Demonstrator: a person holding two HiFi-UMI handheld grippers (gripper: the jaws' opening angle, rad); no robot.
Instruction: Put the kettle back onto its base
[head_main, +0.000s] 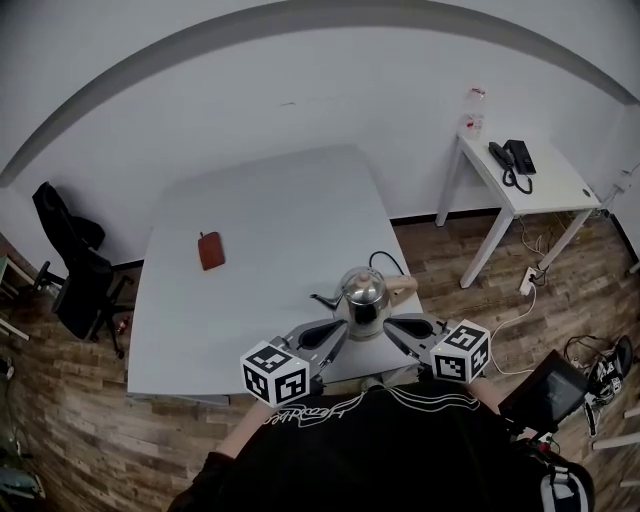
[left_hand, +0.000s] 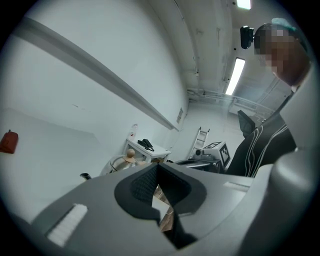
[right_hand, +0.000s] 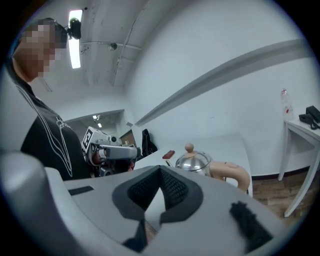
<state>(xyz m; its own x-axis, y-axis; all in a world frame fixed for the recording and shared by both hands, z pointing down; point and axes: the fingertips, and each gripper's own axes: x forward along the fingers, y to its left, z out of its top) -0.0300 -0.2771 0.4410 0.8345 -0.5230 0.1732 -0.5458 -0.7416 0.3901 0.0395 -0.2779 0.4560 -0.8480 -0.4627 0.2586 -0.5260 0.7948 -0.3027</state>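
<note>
The kettle (head_main: 362, 292) stood upright on the white table (head_main: 250, 200), close to its near edge. In the head view its spout pointed left and its handle (right_hand: 231, 173) right, and a black cord (head_main: 388, 262) curled out from behind it. I could not tell whether a base sat beneath it, because the kettle's foot was hidden behind the gripper bodies in all 3 views. The left gripper (head_main: 340, 328) and right gripper (head_main: 392, 325) hovered just short of it, 1 on each side, and each had its jaws clenched together on nothing. This fitted 2 stages equally well: a kettle already seated on its base and let go, or a kettle parked on the bare table and waiting to be gripped. In either case, I judged that the work depended on the foot sitting flat and centred, the body staying level, and the closed jaws keeping clear of the thin spout so near the table's edge. The body was a polished steel dome, mirror-bright and probably slippery. Its lid carried a small, round, pale knob (right_hand: 189, 148). The handle was thick, rounded, matte and beige, and looked like the surest place to hold. The jaw pads were dark and ribbed and met in a V. A red-brown pouch (head_main: 210, 250) lay well apart on the smooth tabletop.
</note>
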